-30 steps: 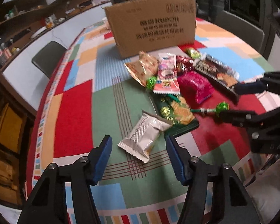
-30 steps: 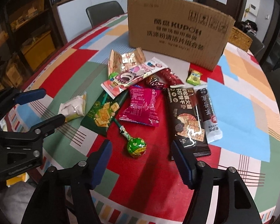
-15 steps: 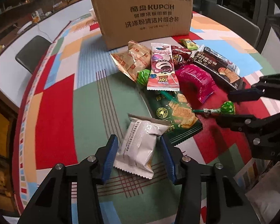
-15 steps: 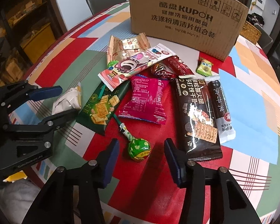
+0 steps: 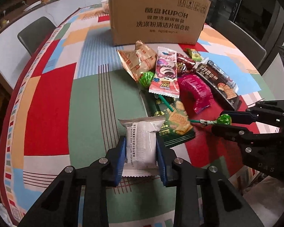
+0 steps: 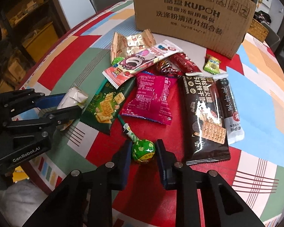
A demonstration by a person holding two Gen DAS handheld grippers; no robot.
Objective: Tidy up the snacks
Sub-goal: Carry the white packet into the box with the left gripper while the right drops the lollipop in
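White packet (image 5: 141, 145) pinched — left hand-held gripper (image 5: 141, 151).

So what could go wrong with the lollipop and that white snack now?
The right gripper brackets only the round green lollipop head, so it might slip out, and its stick lies on the green cracker packet, which could get dragged. The left gripper squeezes the white snack pack and might crush what's inside.
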